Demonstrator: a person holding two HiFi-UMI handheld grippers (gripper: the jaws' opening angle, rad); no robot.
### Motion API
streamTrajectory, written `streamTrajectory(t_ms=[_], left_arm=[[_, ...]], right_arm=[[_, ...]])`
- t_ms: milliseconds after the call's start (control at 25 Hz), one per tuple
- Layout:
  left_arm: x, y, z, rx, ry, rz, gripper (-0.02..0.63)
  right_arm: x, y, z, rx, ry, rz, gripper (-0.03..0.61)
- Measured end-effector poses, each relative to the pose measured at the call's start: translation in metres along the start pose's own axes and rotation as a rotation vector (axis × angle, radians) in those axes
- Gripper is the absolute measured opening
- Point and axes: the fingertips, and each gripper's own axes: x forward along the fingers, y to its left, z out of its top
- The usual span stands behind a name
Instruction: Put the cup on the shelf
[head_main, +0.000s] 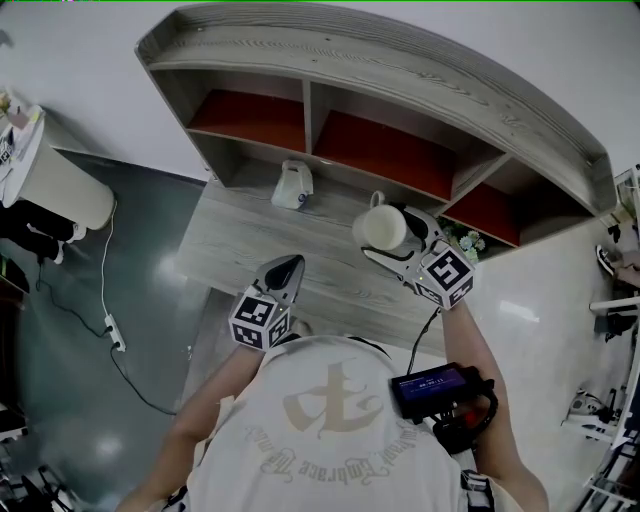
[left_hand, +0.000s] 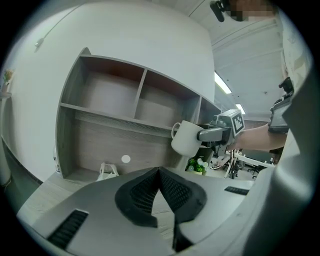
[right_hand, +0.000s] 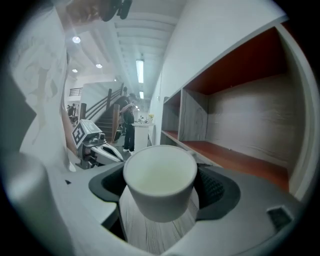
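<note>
A white cup (head_main: 381, 228) with a handle hangs in the air, my right gripper (head_main: 397, 238) shut on it. It is level with the wooden shelf's (head_main: 309, 112) lower edge, in front of the middle and right compartments. In the right gripper view the cup (right_hand: 160, 180) sits mouth-up between the dark pads (right_hand: 214, 189), with the red shelf board (right_hand: 235, 159) just beyond on the right. The left gripper view shows the cup (left_hand: 186, 138) side-on. My left gripper (head_main: 283, 272) is shut and empty over the desk's near part; its pads (left_hand: 172, 190) meet at the tip.
The shelf stands on a grey wooden desk (head_main: 240, 245). A small white object (head_main: 291, 185) sits on the desk under the left compartment. A little potted plant (head_main: 466, 242) stands at the right end. A white bin (head_main: 60, 180) and a floor cable (head_main: 104, 290) lie to the left.
</note>
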Motion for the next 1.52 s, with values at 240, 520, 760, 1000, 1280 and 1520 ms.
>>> streamTrajectory(t_ms=[240,520,760,1000,1280,1520], left_arm=[[-0.003,-0.001,0.018,0.009,-0.034,-0.015,0.002],[-0.005,-0.006,0.020,0.015,-0.039,-0.037,0.002],[-0.008,-0.005,0.017,0.010,-0.034,-0.047,0.002],[-0.010,-0.004,0.015,0.002,-0.034,-0.046,0.002],[-0.012,0.001,0.013,-0.006,-0.033,-0.041,0.002],[-0.015,0.009,0.008,-0.016,-0.023,-0.029,0.002]], right_arm=[[0.009,-0.003,0.035,-0.007,-0.048,0.015,0.419],[0.013,-0.019,0.066,0.001,-0.086,-0.020,0.419],[0.014,-0.051,0.085,0.046,-0.101,-0.100,0.419],[0.017,-0.085,0.097,0.083,-0.078,-0.202,0.419],[0.025,-0.121,0.086,0.165,-0.033,-0.359,0.420],[0.032,-0.140,0.084,0.195,-0.033,-0.437,0.420]])
